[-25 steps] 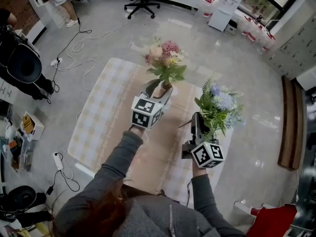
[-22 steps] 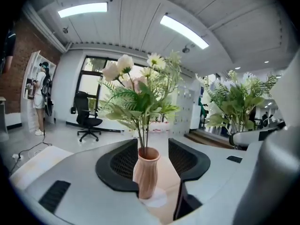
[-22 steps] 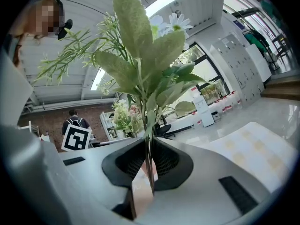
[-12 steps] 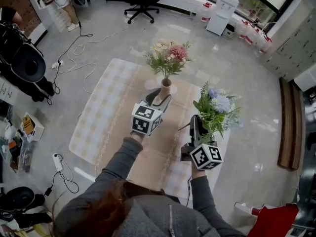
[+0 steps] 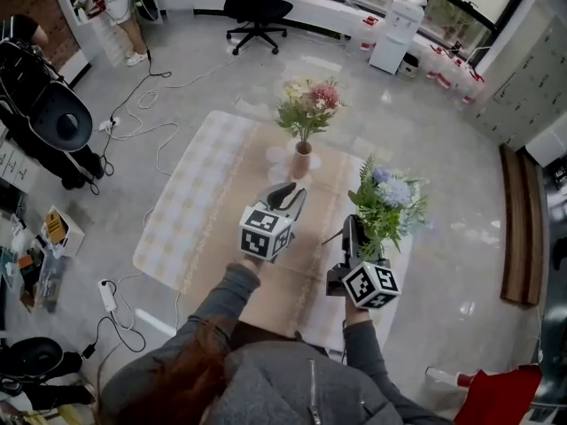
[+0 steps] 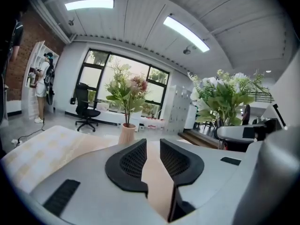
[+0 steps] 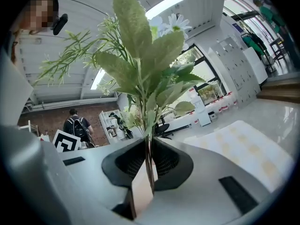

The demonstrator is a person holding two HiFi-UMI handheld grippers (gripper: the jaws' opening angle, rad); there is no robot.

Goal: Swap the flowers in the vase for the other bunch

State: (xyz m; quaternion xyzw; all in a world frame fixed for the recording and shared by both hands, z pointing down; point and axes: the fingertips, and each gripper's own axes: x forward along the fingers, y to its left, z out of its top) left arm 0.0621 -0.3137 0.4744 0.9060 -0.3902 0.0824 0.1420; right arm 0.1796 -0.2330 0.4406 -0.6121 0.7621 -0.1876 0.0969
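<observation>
The vase (image 5: pixel 302 160) stands on the bench (image 5: pixel 199 193) and holds the pink bunch (image 5: pixel 307 106). The right gripper (image 5: pixel 353 235) clamps the stems of the blue bunch (image 5: pixel 387 197), well apart from the vase. The left gripper (image 5: pixel 286 192) is empty — its jaws have just been closing to a narrow gap. The scene fits either a completed swap or the blue bunch awaiting insertion.

Peach vase (image 5: pixel 302 161) upright on table (image 5: pixel 199 197), pink-cream flowers (image 5: pixel 308 106) in it, blue-white bunch (image 5: pixel 387 198) held upright, apart

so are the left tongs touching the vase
Apart. The left gripper view shows the vase standing well beyond the left tongs, whose jaws have just been closing on nothing.
</observation>
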